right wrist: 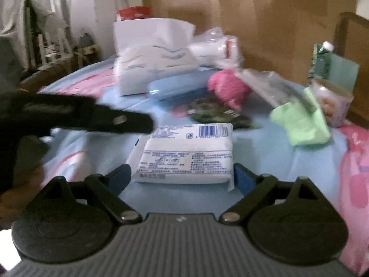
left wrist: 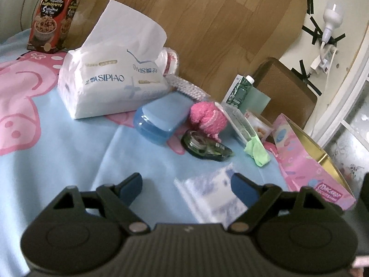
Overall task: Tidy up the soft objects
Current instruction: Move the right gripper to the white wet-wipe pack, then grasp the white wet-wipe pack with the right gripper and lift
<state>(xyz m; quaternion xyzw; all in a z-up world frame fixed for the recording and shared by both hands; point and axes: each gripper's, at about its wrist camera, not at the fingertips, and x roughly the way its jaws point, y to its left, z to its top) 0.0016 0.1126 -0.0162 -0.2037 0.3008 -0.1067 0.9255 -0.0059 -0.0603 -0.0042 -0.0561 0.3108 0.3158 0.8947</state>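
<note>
Item: white tissue pack (right wrist: 184,154), flat on the blue bedsheet (left wrist: 69,157), in front of the large tissue bag (left wrist: 110,85).
Right tongs (right wrist: 182,176): spread wide, straddling the pack's near edge, pads not seen pressing it.
Left tongs (left wrist: 188,184): released, just left of the pack, nothing held.
Progress, judged: early; pink plush (left wrist: 207,117) and green cloth (left wrist: 257,150), right of the bag, unsorted.
Obscured: right view blurred; pink box (left wrist: 316,175) contents hidden.

Right gripper (right wrist: 182,176) jaws spread, white packet (right wrist: 186,154) between, on blue sheet (right wrist: 265,161).
</note>
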